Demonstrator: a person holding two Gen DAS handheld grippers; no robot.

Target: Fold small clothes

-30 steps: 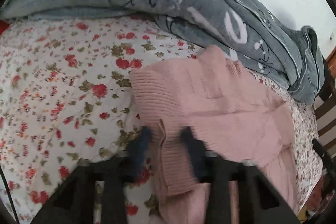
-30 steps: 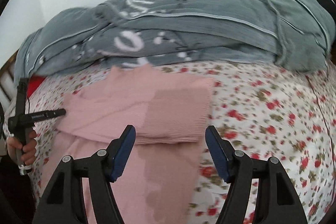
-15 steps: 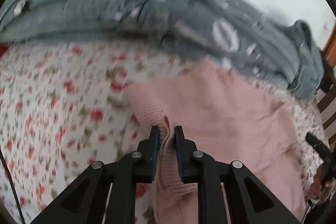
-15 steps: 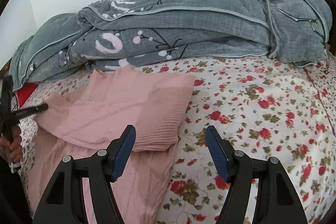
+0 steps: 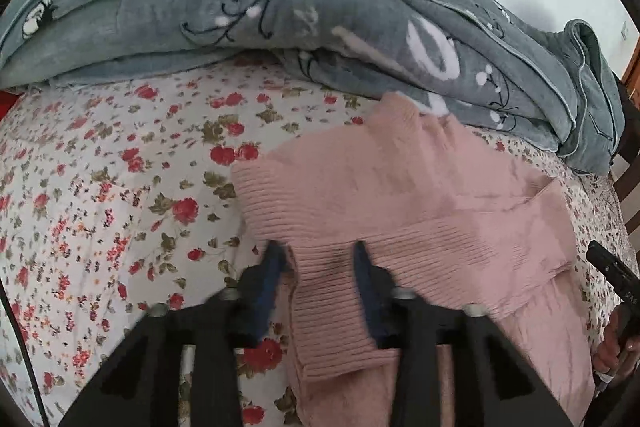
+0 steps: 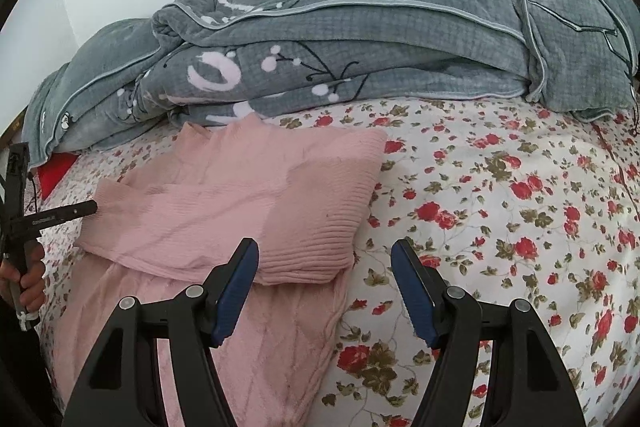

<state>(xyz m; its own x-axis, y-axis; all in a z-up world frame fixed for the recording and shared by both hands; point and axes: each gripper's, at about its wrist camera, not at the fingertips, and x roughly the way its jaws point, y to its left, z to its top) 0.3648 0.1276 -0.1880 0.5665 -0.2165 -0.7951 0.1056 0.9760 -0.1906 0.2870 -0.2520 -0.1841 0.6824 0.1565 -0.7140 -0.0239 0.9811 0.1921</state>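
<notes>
A pink ribbed-knit sweater lies on the bed's white sheet printed with red roses, just in front of a heaped grey quilted blanket with white floral stitching that runs along the wall. The sweater's upper part is doubled over its lower body, with a sleeve laid across and its ribbed cuff trailing toward the near edge.

The left gripper sits right over that sleeve, its blue-padded fingers spread apart with the ribbed knit lying between them. The fingers are blurred, and nothing appears pinched, so I read it as an unclamped hand poised at the sleeve. The right gripper hangs over the opposite edge of the garment, fingers wide apart and empty, one pad over the pink knit and the other over the flowered sheet.

The step in hand looks like tidying the sleeve fold, with the sweater partly folded but not yet a compact bundle. The next move probably calls for both grippers to pinch the near hem or the doubled edge, taking all layers together, and carry it over evenly. The loose knit may slip or drag, and the trailing cuff could spill out of the fold.
</notes>
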